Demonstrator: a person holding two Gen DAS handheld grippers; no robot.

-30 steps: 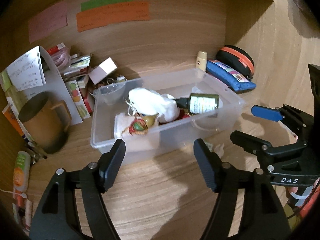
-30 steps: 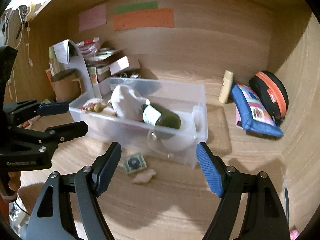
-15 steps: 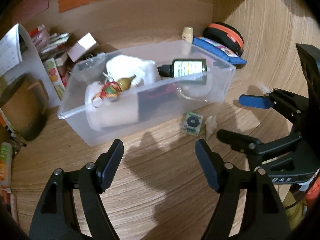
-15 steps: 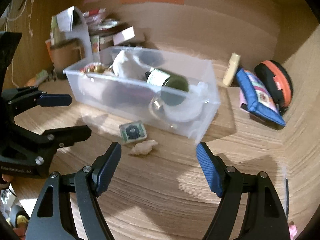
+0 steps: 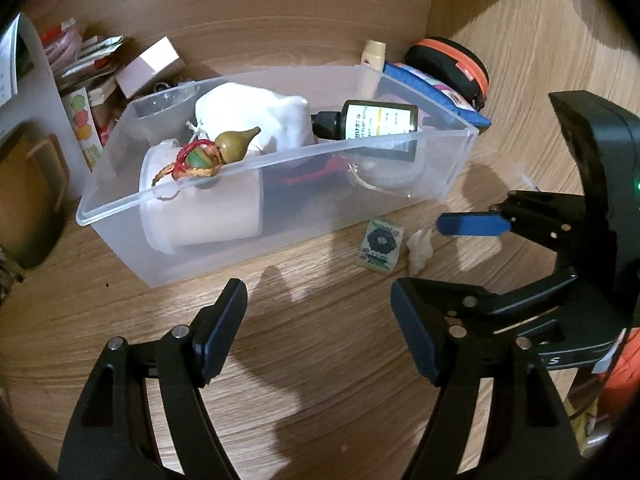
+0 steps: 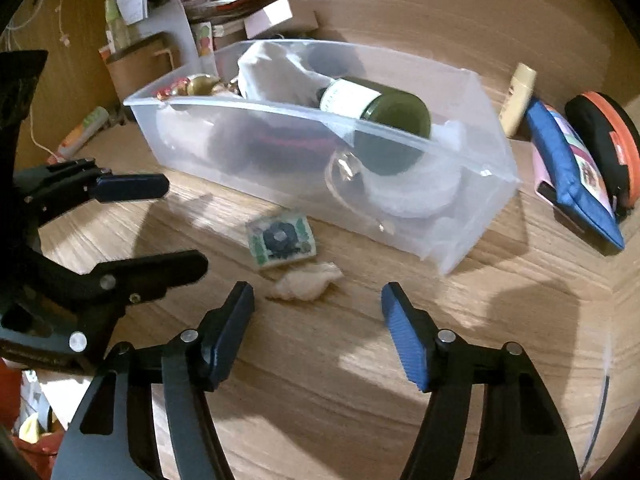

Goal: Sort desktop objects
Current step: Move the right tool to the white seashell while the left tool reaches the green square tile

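Clear plastic storage bin (image 5: 440, 168) (image 6: 472, 216) sits on the wooden tabletop (image 5: 320, 360) (image 6: 340, 380), loaded with a dark green glass bottle with a white label (image 5: 380, 122) (image 6: 384, 110) lying on its side, a white cloth pouch (image 5: 256, 114) (image 6: 272, 72) and a small olive gourd ornament on red cord (image 5: 228, 146). Outside the bin, just beside its front wall, lie a small green-printed flat packet (image 5: 380, 248) (image 6: 282, 240) and a pale cream seashell (image 5: 420, 250) (image 6: 308, 286), close together; contact between the two cannot be confirmed. A blue zip pouch (image 5: 440, 92) (image 6: 572, 172) and a black round case with orange trim (image 5: 452, 64) (image 6: 604, 136) lie near the bin's right end.

Left gripper (image 5: 318, 332) (image 6: 160, 224) is held low over bare tabletop in front of the bin, jaws spread wide, nothing between them. Right gripper (image 6: 318, 330) (image 5: 456, 256) is held alongside it, angled down toward the shell and packet, jaws likewise spread and empty, apart from both items.
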